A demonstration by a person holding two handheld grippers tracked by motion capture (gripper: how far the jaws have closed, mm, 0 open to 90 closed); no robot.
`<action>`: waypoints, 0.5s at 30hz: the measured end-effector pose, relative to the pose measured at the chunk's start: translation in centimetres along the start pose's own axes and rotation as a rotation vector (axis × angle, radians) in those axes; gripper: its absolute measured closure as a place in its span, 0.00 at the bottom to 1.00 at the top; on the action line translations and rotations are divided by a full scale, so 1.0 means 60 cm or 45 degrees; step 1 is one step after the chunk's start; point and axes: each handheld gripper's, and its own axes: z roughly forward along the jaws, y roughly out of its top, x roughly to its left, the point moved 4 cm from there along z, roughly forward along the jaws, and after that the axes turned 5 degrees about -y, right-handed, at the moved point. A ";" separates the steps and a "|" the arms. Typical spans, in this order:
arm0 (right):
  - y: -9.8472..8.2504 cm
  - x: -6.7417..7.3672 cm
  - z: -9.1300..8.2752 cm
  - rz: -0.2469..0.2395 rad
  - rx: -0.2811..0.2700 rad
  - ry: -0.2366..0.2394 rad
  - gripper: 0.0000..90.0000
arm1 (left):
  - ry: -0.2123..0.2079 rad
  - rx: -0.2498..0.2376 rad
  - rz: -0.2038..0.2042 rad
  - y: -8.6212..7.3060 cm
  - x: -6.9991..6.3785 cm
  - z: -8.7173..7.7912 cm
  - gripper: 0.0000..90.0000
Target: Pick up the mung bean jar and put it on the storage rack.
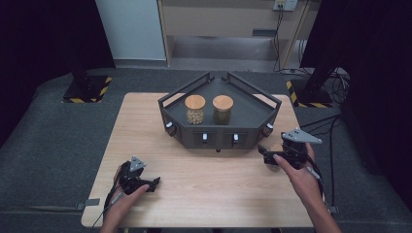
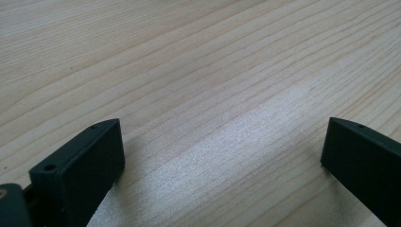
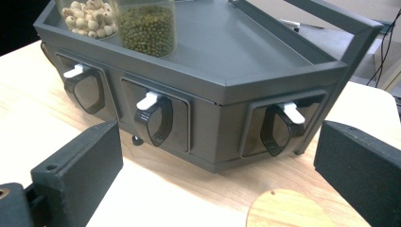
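Jar lid [image 3: 288,210] sits below your right claw [image 1: 266,151], jaws spread, nothing gripped. Reach step: lower, clamp lid. Left claw [image 1: 154,183] released, idle on bench [image 1: 209,184].

The wooden lid [image 3: 289,210] is cut off by the bottom edge of the right gripper view. Both jars [image 3: 147,26] lose their tops at its upper edge.

Bright overhead light, dark surroundings, soft focus.
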 end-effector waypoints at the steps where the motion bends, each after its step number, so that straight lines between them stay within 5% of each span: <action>1: -0.002 -0.001 -0.002 0.004 -0.002 -0.003 0.02 | 0.000 0.000 0.000 0.000 0.000 0.000 0.00; 15: -0.034 -0.016 -0.020 0.035 0.006 -0.025 0.02 | 0.000 0.000 0.000 0.000 0.000 0.000 0.00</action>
